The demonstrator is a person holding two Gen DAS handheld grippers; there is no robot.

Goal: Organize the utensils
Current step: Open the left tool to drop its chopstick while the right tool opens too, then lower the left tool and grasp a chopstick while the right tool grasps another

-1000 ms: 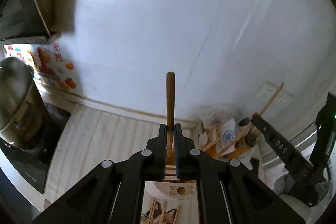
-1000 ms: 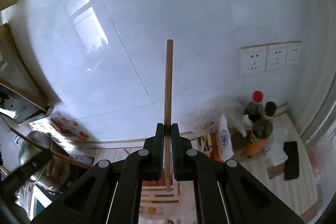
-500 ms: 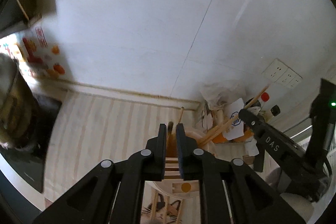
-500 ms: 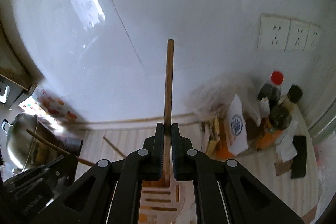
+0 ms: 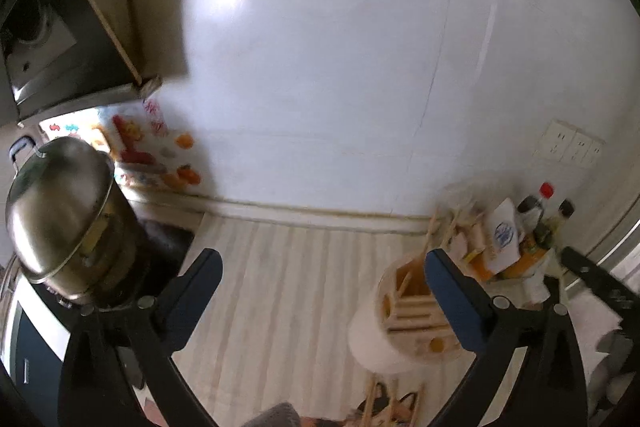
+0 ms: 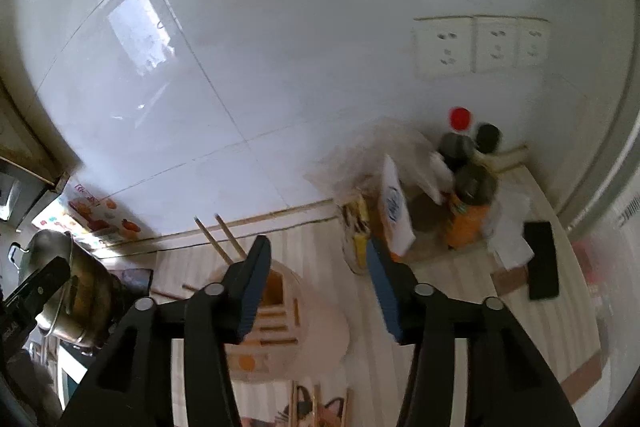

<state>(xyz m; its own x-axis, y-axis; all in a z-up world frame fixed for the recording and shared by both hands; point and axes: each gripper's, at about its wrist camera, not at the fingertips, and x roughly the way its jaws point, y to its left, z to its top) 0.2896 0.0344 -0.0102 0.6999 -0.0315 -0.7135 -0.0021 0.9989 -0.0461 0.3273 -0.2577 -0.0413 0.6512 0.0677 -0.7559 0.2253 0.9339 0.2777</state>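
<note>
A round white utensil holder point(image 5: 400, 331) with a slotted wooden top stands on the striped counter, just right of my left gripper point(image 5: 324, 263). That gripper's jaws are opening wide with nothing between them. In the right wrist view the holder point(image 6: 288, 323) sits below and left of my right gripper point(image 6: 318, 259). Its jaws are opening too, and nothing is between them. Two wooden chopsticks point(image 6: 224, 235) lean out of the holder's far side. One chopstick point(image 5: 432, 235) shows in the left wrist view.
A steel pot point(image 5: 60, 211) stands on a dark hob at the left. Sauce bottles point(image 6: 464, 163), packets and a plastic bag crowd the right back corner under wall sockets point(image 6: 480, 47). A black block point(image 6: 542, 259) lies far right. More chopsticks point(image 6: 304, 403) lie near the front edge.
Each gripper held a wooden chopstick upright; both have sunk towards the holder and let go. The sticks now stand in the holder and both sets of jaws are apart.
</note>
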